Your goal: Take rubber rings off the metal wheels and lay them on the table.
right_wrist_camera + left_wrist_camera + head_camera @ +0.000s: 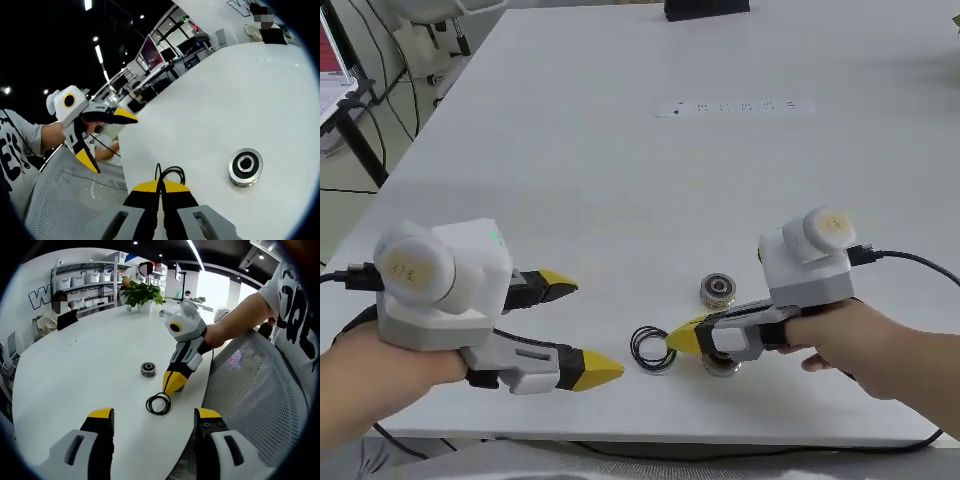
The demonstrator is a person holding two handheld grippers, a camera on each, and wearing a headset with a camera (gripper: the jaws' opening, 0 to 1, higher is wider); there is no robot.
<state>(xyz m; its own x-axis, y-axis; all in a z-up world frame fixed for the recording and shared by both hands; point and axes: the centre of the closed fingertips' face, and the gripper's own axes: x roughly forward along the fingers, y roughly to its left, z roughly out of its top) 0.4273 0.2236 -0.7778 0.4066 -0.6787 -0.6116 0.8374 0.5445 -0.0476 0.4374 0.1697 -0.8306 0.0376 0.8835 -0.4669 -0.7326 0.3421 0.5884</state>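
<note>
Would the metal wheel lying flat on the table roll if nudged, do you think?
Probably not: the metal wheel lies flat, so it would likely slide on the smooth table. It looks solid, so probably heavy for its size. On edge, it might roll.

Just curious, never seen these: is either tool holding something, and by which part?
The right gripper seems to pinch the rubber rings by their near edge, jaws shut. The left gripper is open and holds nothing.

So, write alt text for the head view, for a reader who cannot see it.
The shut right gripper points at black rubber rings on a white table. A metal wheel sits beyond them; the open left gripper hovers alongside.
</note>
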